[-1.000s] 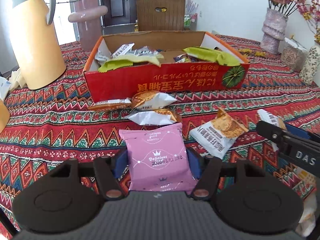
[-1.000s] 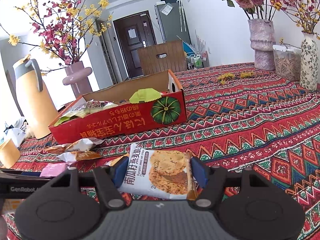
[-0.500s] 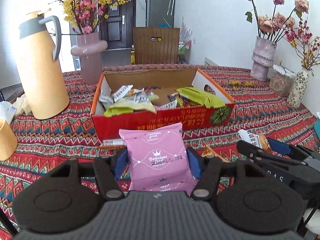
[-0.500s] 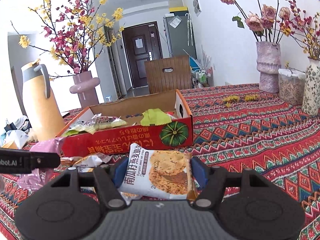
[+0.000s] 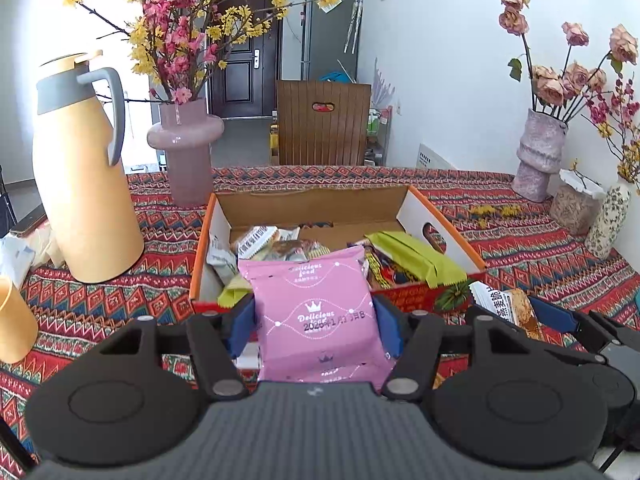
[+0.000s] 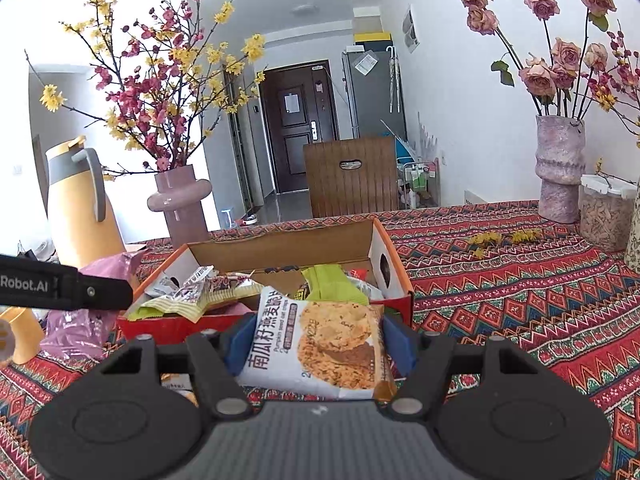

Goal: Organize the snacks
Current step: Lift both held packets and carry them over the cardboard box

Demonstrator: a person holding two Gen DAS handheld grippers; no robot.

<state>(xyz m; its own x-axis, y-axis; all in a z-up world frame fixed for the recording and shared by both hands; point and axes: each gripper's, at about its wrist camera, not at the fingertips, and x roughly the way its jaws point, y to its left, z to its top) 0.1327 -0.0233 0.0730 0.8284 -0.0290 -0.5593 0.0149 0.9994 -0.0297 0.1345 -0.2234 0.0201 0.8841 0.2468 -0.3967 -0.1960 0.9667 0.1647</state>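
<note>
My left gripper is shut on a pink snack packet and holds it above the near wall of the red cardboard box. The box holds several snack packets, among them green ones. My right gripper is shut on a white cookie packet, held just in front of the box. The cookie packet also shows in the left wrist view, and the pink packet in the right wrist view.
A yellow thermos jug and a pink vase with blossom branches stand left of the box. A yellow cup is at the far left. Vases with roses and a jar stand right. A wooden chair is behind the table.
Both grippers have risen and moved forward toward the box with their packets. The loose snacks on the cloth in front of the box have dropped out of sight.
</note>
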